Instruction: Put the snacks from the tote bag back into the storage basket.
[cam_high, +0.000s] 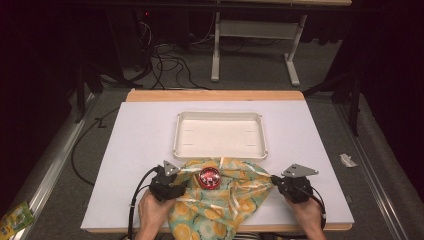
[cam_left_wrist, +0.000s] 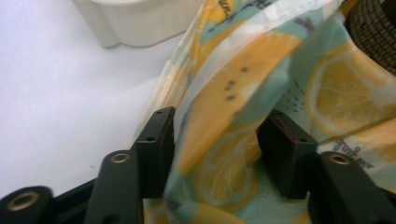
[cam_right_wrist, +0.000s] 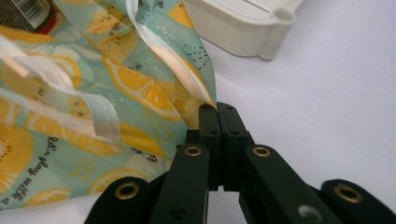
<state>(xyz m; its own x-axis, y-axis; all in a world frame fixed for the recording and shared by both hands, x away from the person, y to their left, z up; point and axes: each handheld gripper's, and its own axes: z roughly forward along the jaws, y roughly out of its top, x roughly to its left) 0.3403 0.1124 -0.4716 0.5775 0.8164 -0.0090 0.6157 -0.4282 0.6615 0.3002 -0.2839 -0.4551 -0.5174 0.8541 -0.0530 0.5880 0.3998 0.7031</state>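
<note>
Lemon-print cloth (cam_high: 220, 202) spread at near table edge, round red-topped object (cam_high: 210, 178) resting at its centre, just before white tray (cam_high: 220, 135). Right gripper (cam_right_wrist: 217, 109) clamped tight on cloth's right corner, fabric pulled taut, presumably for wrapping. Left gripper (cam_left_wrist: 217, 140) held partly open, fold of cloth's left corner between jaws, pads not yet pressed. White table (cam_high: 140, 145) beneath.

Lemon-print cloth (cam_high: 220, 205), crumpled, near table edge; red-lidded jar (cam_high: 210, 178) atop
</note>
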